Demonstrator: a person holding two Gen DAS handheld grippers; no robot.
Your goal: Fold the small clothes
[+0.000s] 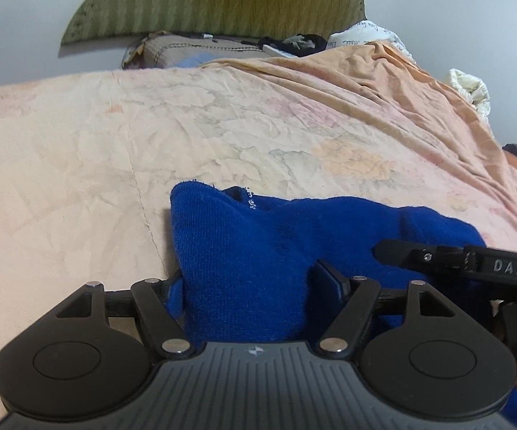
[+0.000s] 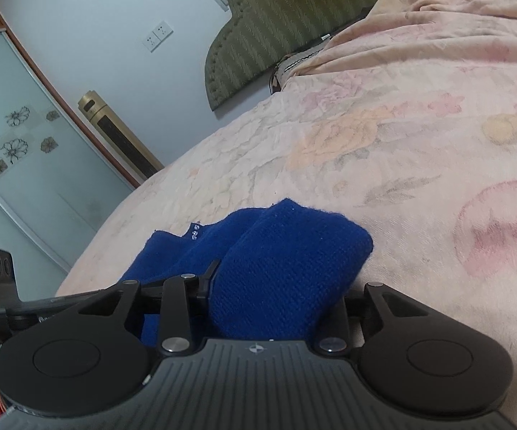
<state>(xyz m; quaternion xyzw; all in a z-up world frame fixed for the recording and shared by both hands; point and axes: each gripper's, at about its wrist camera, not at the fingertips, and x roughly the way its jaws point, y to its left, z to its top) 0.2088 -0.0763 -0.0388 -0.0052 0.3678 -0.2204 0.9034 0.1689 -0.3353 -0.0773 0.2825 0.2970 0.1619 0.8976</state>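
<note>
Bed with a wrinkled peach floral-print bedsheet (image 1: 122, 150), bunched blue knitted garment (image 1: 258, 251) lying on it, brown pillow (image 1: 186, 52) by the headboard

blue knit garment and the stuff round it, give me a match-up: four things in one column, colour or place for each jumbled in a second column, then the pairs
Things:
1. blue knit garment
2. headboard
3. bedsheet
4. wall sockets

Descriptions:
A. olive green, striped, against the wall
B. white, on the wall left of the headboard in the right wrist view
C. between both grippers' fingers, bunched up
D. pale peach with faded flowers

Pairs: 1-C, 2-A, 3-D, 4-B
</note>
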